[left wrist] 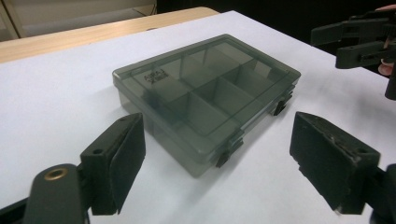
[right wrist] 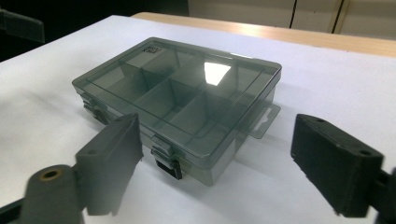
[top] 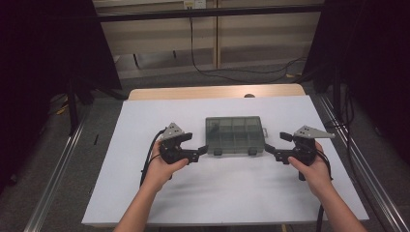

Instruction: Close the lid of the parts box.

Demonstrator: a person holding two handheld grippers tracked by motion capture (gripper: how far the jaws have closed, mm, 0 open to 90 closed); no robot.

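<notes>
A smoky grey see-through compartment box (top: pixel 234 135) lies flat in the middle of the white table sheet (top: pixel 145 193), lid down. It has two dark latches on its near side (left wrist: pixel 229 151). My left gripper (top: pixel 203 151) sits just left of the box's near corner, pointing at it, jaws open and apart from it. My right gripper (top: pixel 270 149) mirrors it on the right side, also open. In the left gripper view the box (left wrist: pixel 205 93) lies beyond the wide-spread left gripper (left wrist: pixel 219 140). In the right gripper view the box (right wrist: pixel 177 93) lies ahead of the spread right gripper (right wrist: pixel 222 140).
The sheet covers a wooden table whose far edge (top: pixel 193 92) shows bare. Metal rails (top: pixel 53 169) run along both sides on the floor, and cables (top: pixel 208 67) trail behind the table. A hang tab (right wrist: pixel 264 121) juts from the box's right end.
</notes>
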